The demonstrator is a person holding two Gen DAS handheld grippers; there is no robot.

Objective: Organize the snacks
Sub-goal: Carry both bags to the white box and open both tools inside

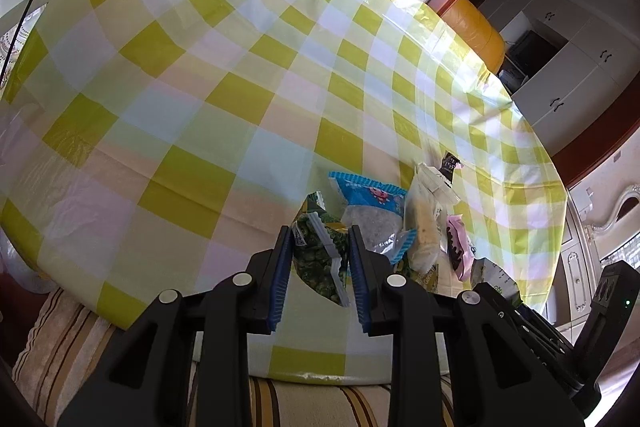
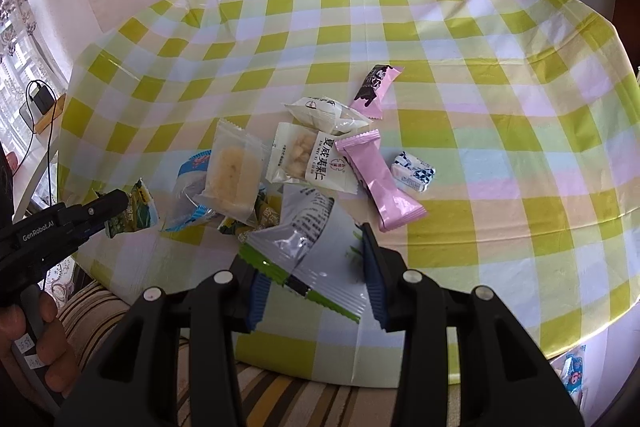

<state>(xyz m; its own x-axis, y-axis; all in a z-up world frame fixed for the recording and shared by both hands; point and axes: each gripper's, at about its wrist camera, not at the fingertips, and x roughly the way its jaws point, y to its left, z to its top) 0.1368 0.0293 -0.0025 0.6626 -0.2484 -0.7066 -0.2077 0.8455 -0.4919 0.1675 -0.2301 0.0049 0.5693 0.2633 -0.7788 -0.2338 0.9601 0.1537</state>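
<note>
My left gripper [image 1: 320, 263] is clamped on the green pea bag [image 1: 320, 259] at the near edge of the snack pile [image 2: 316, 155]. My right gripper [image 2: 312, 267] sits open around the white bag [image 2: 316, 247]; it might slip off the table.

Checked tablecloth [image 2: 480, 99] covers the table, bearing scattered snack packets [image 2: 304, 159].

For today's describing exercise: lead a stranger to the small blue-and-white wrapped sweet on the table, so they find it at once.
Start at the table with the yellow-green checked cloth and find the heap of snack packets near its front edge. Go to the long plain pink packet on the heap's right. Just right of it, apart, lies the blue-and-white sweet: smallest, squarish, alone.
</note>
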